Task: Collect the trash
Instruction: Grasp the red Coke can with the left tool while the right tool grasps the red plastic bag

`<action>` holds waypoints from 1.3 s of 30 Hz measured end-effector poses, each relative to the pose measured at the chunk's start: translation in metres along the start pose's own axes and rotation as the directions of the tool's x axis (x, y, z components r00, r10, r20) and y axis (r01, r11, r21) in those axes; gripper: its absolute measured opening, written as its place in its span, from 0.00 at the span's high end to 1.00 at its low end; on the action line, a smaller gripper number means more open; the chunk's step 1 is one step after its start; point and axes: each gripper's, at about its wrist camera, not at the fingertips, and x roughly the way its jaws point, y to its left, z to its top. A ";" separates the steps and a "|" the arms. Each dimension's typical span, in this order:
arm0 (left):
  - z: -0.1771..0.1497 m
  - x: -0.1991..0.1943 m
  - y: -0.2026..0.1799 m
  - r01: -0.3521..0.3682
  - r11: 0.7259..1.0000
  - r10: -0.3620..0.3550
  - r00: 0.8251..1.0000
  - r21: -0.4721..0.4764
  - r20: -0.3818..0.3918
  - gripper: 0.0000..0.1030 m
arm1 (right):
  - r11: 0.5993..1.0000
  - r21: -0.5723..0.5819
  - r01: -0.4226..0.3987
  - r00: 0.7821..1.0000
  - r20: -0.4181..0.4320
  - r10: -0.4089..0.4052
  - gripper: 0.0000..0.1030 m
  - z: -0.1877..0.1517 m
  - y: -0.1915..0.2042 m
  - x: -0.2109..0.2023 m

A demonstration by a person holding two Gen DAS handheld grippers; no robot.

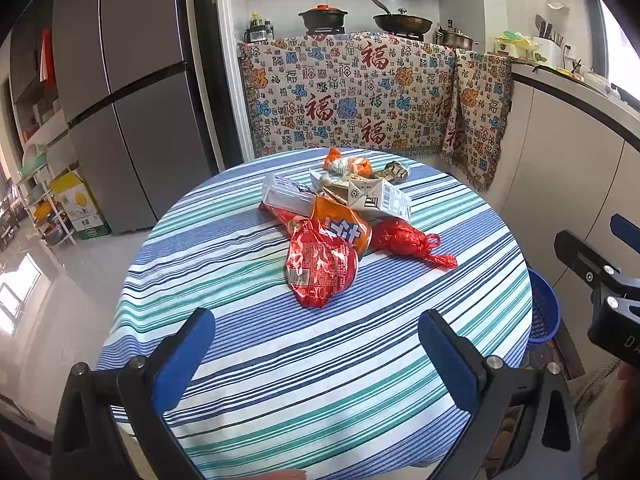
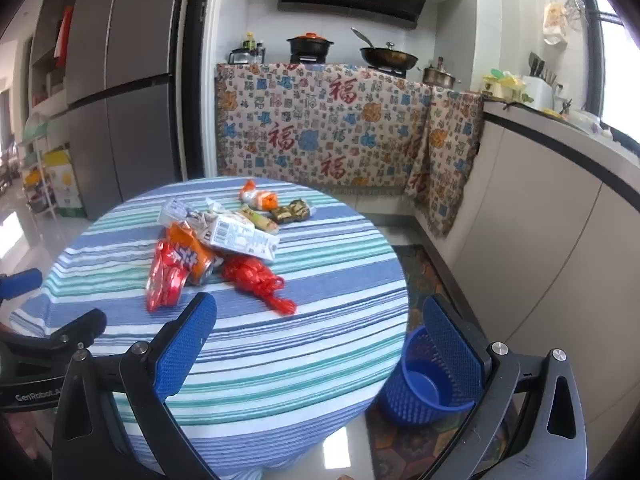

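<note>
Left gripper [image 1: 316, 354]: jaws spread wide, nothing between the blue pads, held above the near edge of the round table [image 1: 280, 400].
Right gripper [image 2: 320, 344]: jaws likewise wide and empty, raised over the table's right rim, one finger over the cloth and the other over the floor side.
Nearest piece to left jaws: red foil wrapper [image 1: 318, 266], dead ahead and slightly left of centre between the fingers, long axis running roughly away from the camera.
Behind it: orange snack bag [image 1: 344, 226], partly overlapped by the red foil wrapper and touching it.
Nearest piece to right jaws: knotted red plastic bag [image 2: 256, 278], ahead and left of the jaw line, long axis slanting from upper left down to lower right, tail end toward the gripper.
Further out: white carton [image 2: 244, 238] lying flat across the heap, then small wrappers [image 2: 260, 199] near the far edge.
Heap position: middle of the striped cloth, well apart from both grippers.
Blue basket [image 2: 420, 380]: on the floor beside the table, just below the right gripper, seemingly empty.
Judgement on nearer hand: left better lined up for the foil wrapper; right closer to the basket and to the plastic bag.
Likely need: forward and downward reach, jaws across the short axis.
</note>
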 end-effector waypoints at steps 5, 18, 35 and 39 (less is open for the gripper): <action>-0.004 0.027 0.014 0.040 0.997 -0.042 0.999 -0.064 -0.025 0.00 | 0.999 0.019 -0.036 0.999 -0.022 0.037 0.00 -0.003 -0.003 0.020; -0.019 0.096 0.045 0.061 0.992 -0.077 0.985 -0.110 -0.153 0.00 | 0.987 -0.016 -0.160 0.946 -0.287 0.148 0.00 -0.057 0.010 0.120; 0.019 0.153 0.015 0.056 0.998 -0.060 0.993 -0.042 -0.099 0.12 | 0.984 -0.004 -0.178 0.953 -0.249 0.172 0.00 -0.034 -0.006 0.146; 0.009 0.145 0.038 0.096 0.995 -0.099 0.987 -0.030 -0.129 0.24 | 0.969 -0.038 -0.244 0.940 -0.254 0.226 0.00 -0.020 -0.001 0.171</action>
